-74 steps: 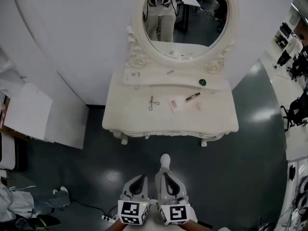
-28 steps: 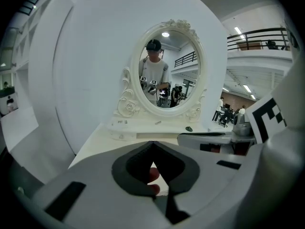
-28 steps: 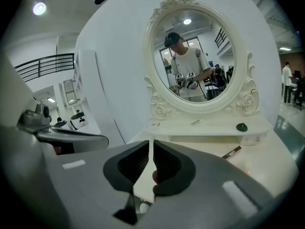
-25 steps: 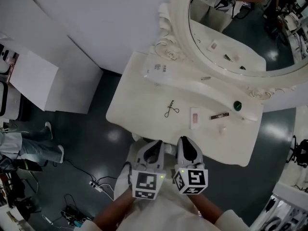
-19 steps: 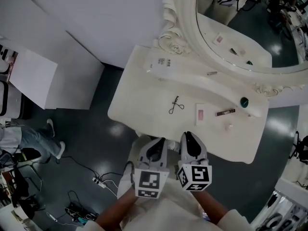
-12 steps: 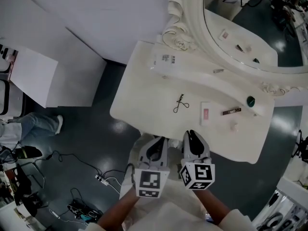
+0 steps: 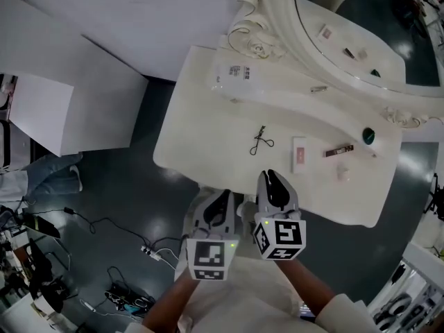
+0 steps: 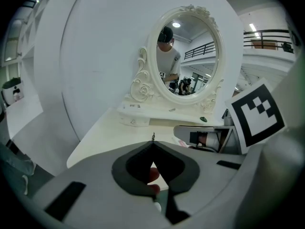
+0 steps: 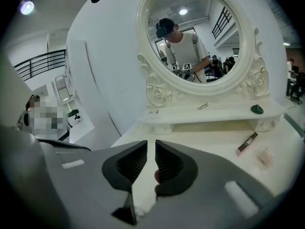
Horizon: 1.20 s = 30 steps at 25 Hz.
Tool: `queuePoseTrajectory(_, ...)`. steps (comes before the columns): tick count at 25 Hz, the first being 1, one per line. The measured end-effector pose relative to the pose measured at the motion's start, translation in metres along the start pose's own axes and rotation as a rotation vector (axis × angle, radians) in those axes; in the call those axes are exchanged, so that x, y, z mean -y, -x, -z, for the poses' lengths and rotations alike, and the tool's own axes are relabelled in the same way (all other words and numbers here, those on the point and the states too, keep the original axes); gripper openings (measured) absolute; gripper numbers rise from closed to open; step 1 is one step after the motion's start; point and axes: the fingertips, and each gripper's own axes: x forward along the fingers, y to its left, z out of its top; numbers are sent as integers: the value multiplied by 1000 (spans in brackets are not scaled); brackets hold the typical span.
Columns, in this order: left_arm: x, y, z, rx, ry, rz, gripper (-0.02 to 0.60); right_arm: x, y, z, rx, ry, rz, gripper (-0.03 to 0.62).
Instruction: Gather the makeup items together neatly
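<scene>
- Progress: nothing gathered yet; eyelash curler point(image 7: 261, 141), flat pink-labelled packet point(image 7: 299, 151), dark tube point(image 7: 338, 150) and small pale piece point(image 7: 343, 174) lie spread apart on the table point(image 7: 201, 130)
- Green round item point(image 7: 368, 136) and thin clip point(image 7: 318, 89) sit apart on the raised shelf point(image 7: 277, 103) below the mirror
- Left claw point(image 7: 223, 194) pressed together, empty; right claw point(image 7: 270, 177) has just been opening to a narrow gap, nothing between its jaws; both hang by the table's near edge, touching no item
- Remaining, by my judgement: every pick and every placement
</scene>
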Motion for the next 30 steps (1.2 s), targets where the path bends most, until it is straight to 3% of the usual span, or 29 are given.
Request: queuePoseTrajectory(30,-29,-47,41,-89,25,18,-5,37,-104,57,-115,-70,136,37)
